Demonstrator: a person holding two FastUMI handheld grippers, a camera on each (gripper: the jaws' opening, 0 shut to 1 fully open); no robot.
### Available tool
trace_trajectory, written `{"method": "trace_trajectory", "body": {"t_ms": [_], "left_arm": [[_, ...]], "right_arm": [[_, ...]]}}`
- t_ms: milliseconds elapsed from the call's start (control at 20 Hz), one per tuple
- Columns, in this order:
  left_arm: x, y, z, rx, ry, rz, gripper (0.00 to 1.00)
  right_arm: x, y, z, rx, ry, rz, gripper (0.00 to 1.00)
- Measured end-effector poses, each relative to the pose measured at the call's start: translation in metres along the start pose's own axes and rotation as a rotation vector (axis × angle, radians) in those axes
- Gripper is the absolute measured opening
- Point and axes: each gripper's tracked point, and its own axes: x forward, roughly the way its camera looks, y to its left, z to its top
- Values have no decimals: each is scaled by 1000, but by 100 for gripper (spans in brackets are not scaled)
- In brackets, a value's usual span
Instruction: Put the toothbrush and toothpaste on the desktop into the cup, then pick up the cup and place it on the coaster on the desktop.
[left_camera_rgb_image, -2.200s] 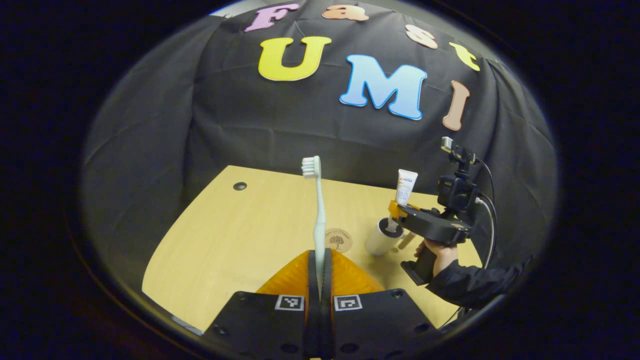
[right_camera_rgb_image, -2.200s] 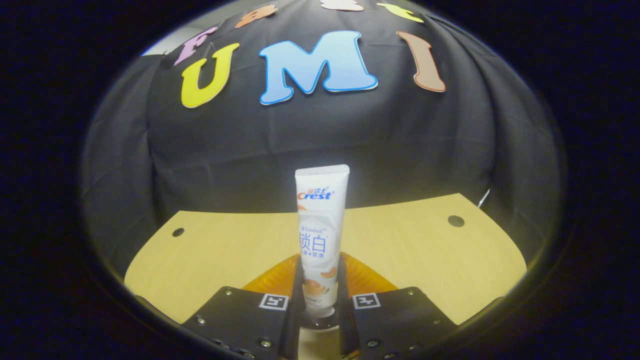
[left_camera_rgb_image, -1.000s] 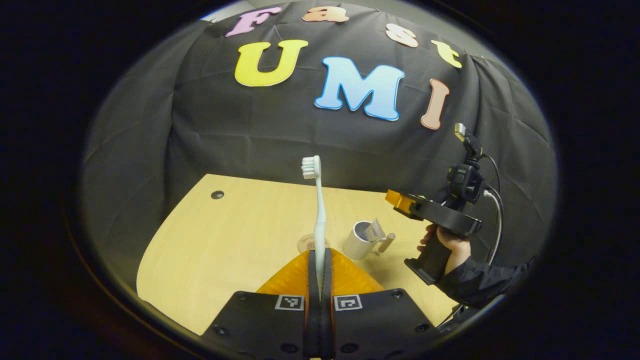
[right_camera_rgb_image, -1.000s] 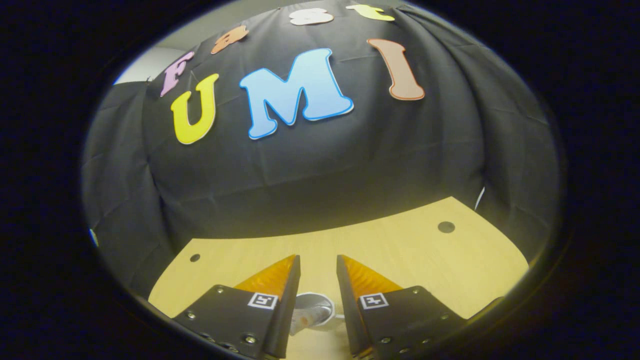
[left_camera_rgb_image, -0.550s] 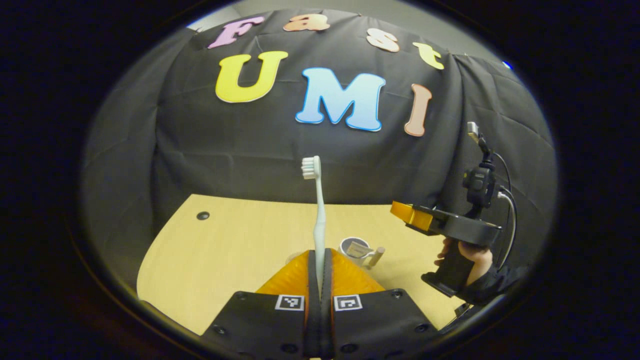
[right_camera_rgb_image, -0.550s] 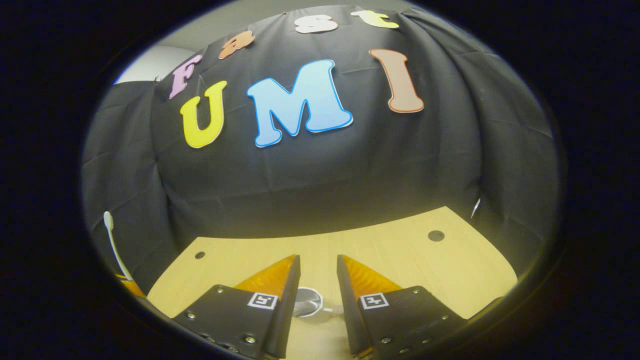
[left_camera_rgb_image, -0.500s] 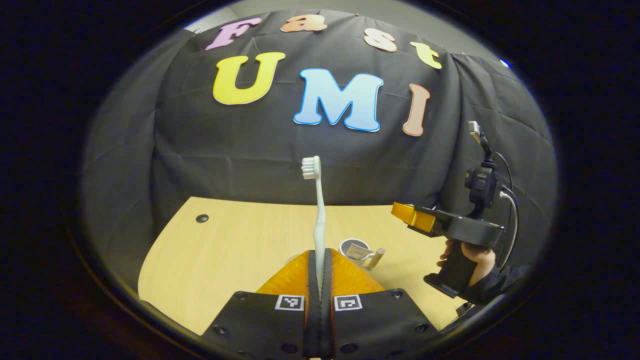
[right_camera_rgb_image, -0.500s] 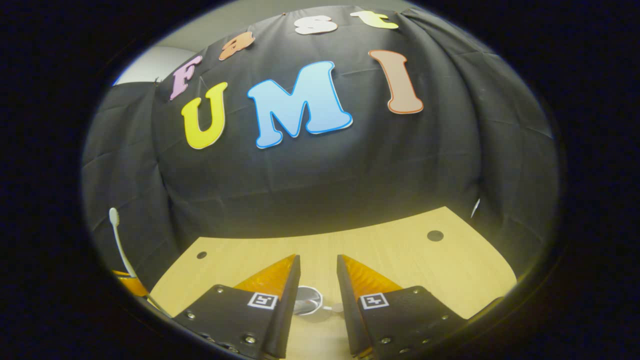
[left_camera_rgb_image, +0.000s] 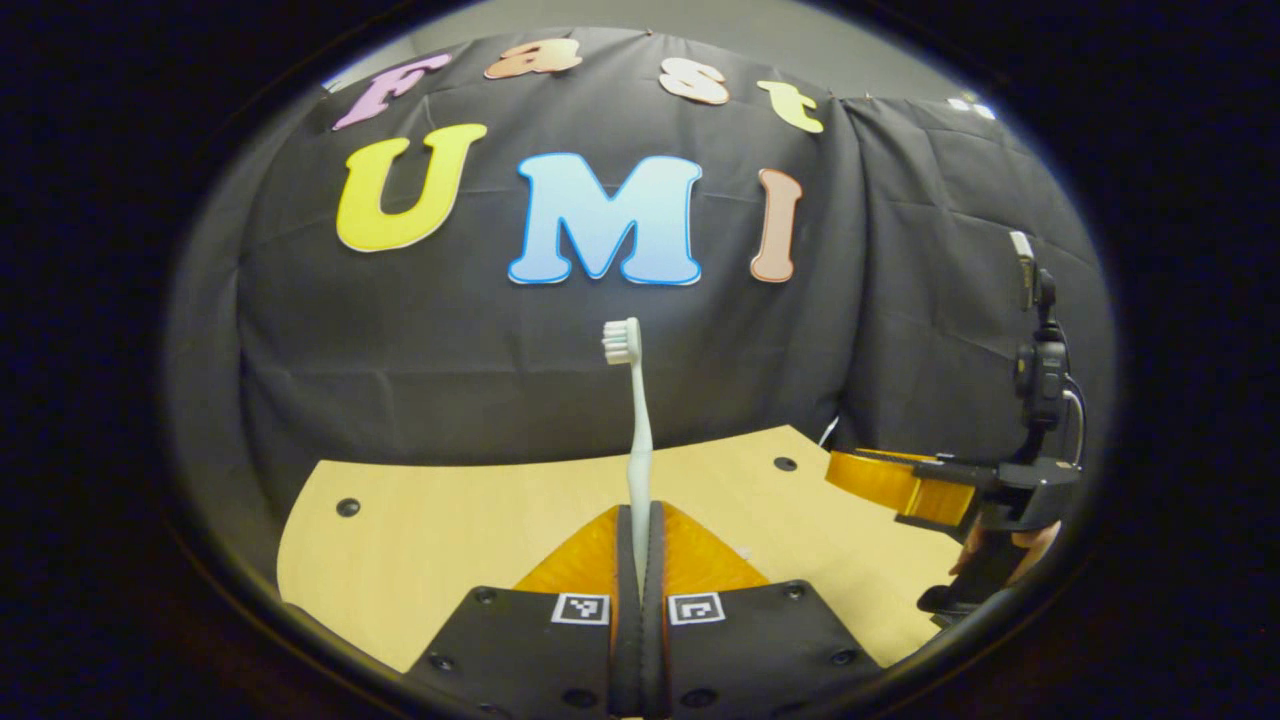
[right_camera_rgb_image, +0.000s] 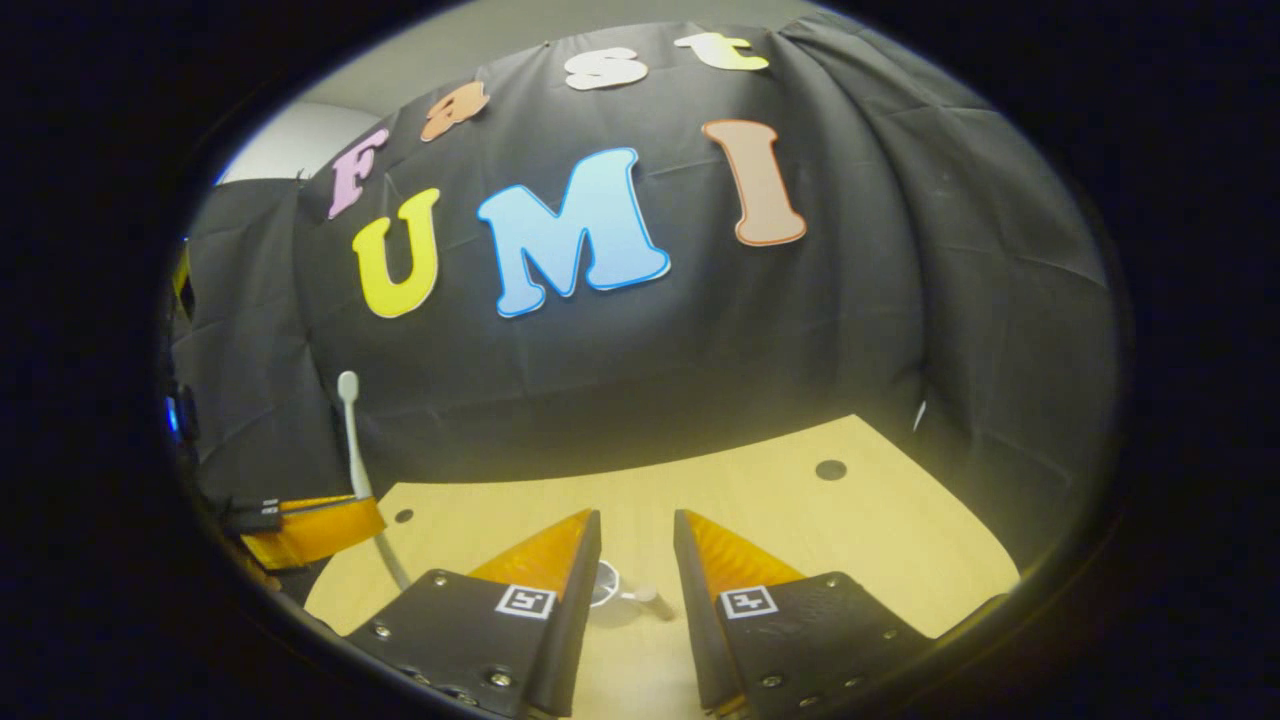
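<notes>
A pale toothbrush (left_camera_rgb_image: 638, 440) stands upright, bristles on top, with my left gripper (left_camera_rgb_image: 637, 512) shut on its lower handle above the wooden desktop (left_camera_rgb_image: 450, 520). In the right gripper view the toothbrush (right_camera_rgb_image: 352, 440) and the left gripper (right_camera_rgb_image: 370, 518) show at the left. My right gripper (right_camera_rgb_image: 636, 520) is open with nothing between its fingers. Below and beyond its fingers the white cup (right_camera_rgb_image: 605, 583) stands on the desktop (right_camera_rgb_image: 800, 520), its handle (right_camera_rgb_image: 648, 598) pointing right. The cup's inside is mostly hidden. In the left gripper view the right gripper (left_camera_rgb_image: 850, 472) hovers at the right, held by a hand (left_camera_rgb_image: 1000, 545).
Black cloth walls close off the back and sides of the desktop. Small round holes sit near its far corners (left_camera_rgb_image: 347, 507) (left_camera_rgb_image: 785, 464) (right_camera_rgb_image: 830, 469). A cable runs from the camera mount (left_camera_rgb_image: 1040, 370) on top of the right gripper.
My right gripper let go of the toothpaste over the cup, opened and drew up and back. My left gripper carried the toothbrush toward the cup, which slipped out of sight below its fingers.
</notes>
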Motion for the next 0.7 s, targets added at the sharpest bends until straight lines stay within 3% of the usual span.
{"method": "trace_trajectory", "body": {"t_ms": [150, 400, 700], "left_arm": [[42, -11, 17, 19, -31, -80, 7], [101, -30, 5, 48, -2, -157, 7], [153, -40, -22, 12, 47, -168, 7]], "right_arm": [[-15, -17, 1, 21, -3, -42, 45], [-38, -57, -2, 45, 9, -131, 45], [-60, -101, -6, 66, 30, -227, 45]]}}
